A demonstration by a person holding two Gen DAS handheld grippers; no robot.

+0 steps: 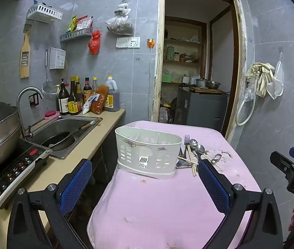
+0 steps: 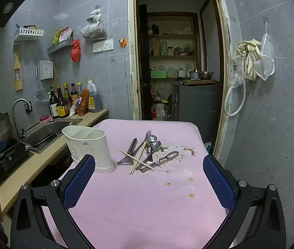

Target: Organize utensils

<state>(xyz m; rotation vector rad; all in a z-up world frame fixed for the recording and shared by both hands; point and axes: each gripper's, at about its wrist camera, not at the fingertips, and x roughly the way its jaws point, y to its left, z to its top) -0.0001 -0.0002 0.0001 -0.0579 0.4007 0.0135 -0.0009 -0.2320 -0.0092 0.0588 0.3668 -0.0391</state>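
Grey-tiled kitchen; pink cloth-covered surface (image 2: 147, 197) beside beige counter with steel sink (image 1: 64, 128).

White plastic utensil caddy (image 1: 147, 151), oval, slotted walls, small floral print, inner dividers, on white drip base; upright on surface, left of pile.

Loose pile just right of caddy, mid-surface, pieces overlapping: steel fork (image 2: 148, 134), two steel spoons (image 2: 154, 142), pale wooden chopsticks (image 2: 137, 158) crossed, steel peeler (image 2: 129, 151), steel clip-like tool (image 2: 167, 157).

Left claw (image 1: 145, 181): blue-padded, spread wide, holding nothing, before caddy.

Right claw (image 2: 149, 178): blue-padded, spread wide, holding nothing, short of pile.
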